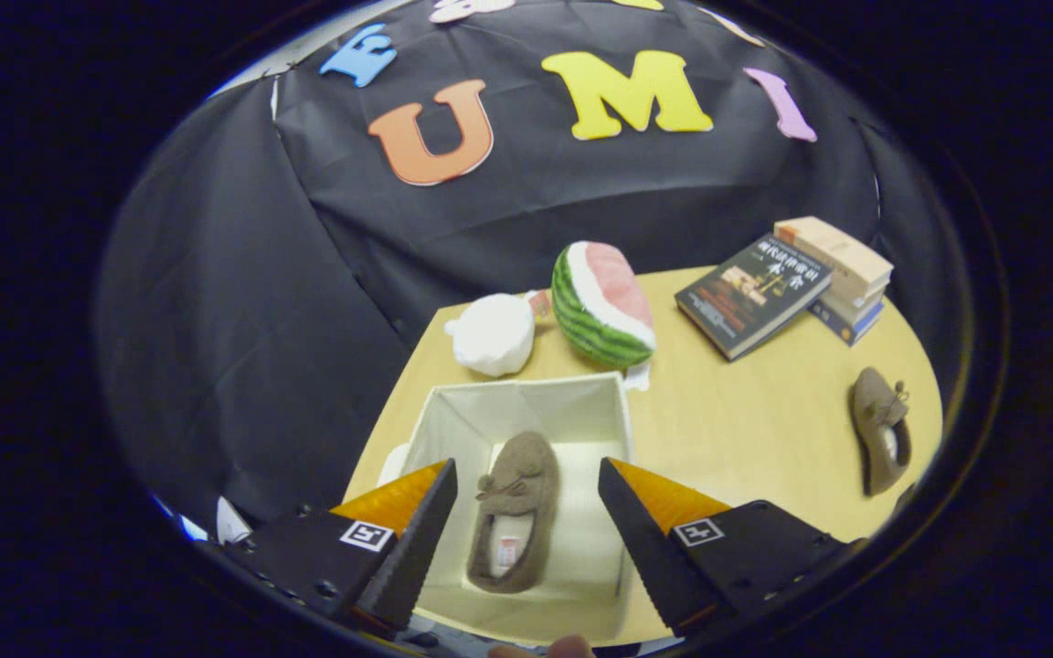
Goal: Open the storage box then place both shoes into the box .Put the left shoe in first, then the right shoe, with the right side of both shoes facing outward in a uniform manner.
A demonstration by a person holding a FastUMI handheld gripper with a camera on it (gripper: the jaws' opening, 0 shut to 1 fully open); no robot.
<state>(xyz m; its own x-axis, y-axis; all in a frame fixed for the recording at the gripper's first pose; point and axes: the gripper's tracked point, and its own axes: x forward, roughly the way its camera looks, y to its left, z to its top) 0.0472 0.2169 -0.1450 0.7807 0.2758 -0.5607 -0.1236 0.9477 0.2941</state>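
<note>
A white storage box [453, 420] stands open on the wooden table, right under my fingers. One brown moccasin shoe [515, 507] lies on the box floor, toe pointing away from me, seen between my two fingers from above. My gripper [526, 521] hangs above the box, open, with nothing between its fingers. The second brown shoe [878, 429] lies on the table well off to the right of the box, on its own.
A plush watermelon slice [604, 304] and a white round plush [492, 334] sit just beyond the box. A stack of books [787, 283] lies at the back right. Bare table [746, 411] stretches between the box and the second shoe.
</note>
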